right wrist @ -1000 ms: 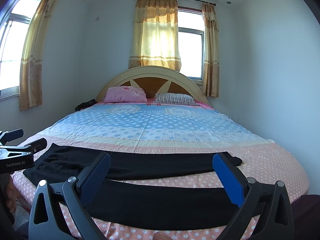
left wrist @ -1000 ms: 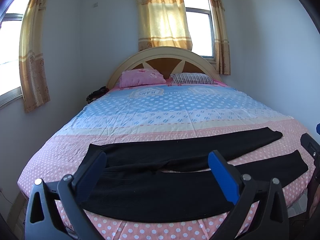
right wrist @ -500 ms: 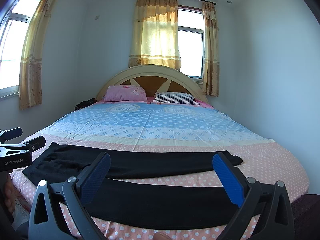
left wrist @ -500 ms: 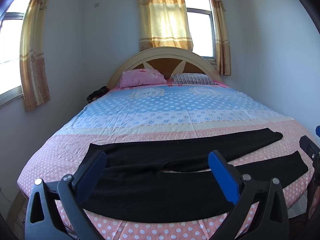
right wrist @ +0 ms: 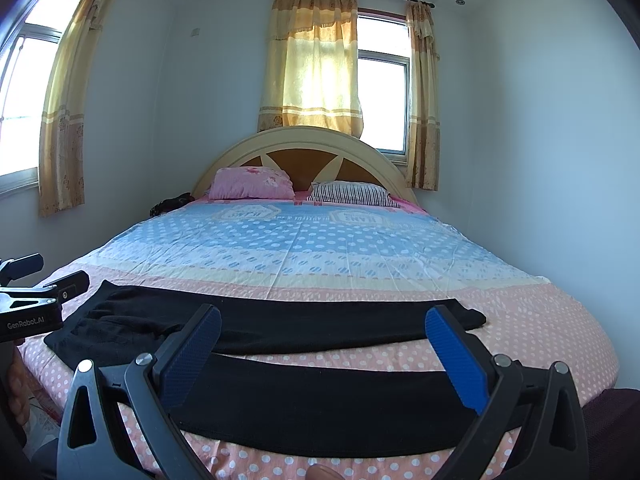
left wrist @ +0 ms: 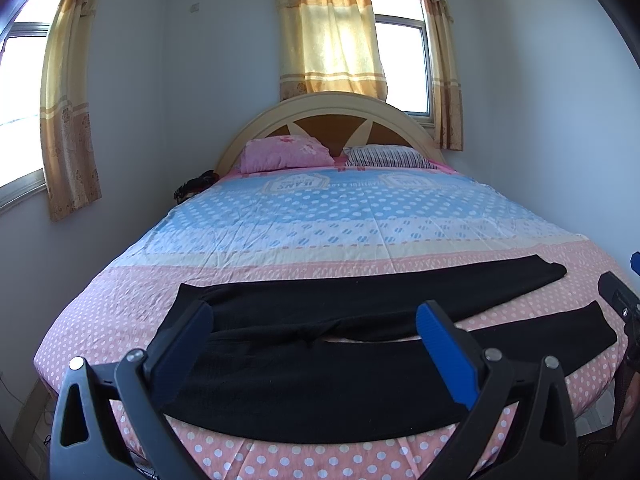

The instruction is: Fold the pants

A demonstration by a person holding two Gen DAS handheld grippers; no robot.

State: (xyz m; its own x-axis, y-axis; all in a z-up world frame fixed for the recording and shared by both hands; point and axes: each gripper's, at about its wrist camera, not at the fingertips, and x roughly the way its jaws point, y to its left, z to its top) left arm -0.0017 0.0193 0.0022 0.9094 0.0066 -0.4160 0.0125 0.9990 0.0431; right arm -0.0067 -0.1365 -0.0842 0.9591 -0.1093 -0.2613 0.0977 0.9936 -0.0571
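In the left wrist view, the left tongs [left wrist: 314, 330] are held wide open above black pants [left wrist: 320, 364] spread flat across the foot of the bed [left wrist: 340, 220]; in the right wrist view, the right tongs [right wrist: 320, 338] are likewise spread apart, empty, over the two pant legs.

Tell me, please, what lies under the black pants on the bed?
The black pants lie flat on the pink polka-dot sheet, which shows between the two legs. Whatever is directly under the fabric is covered. Both claws hang open above, touching nothing.
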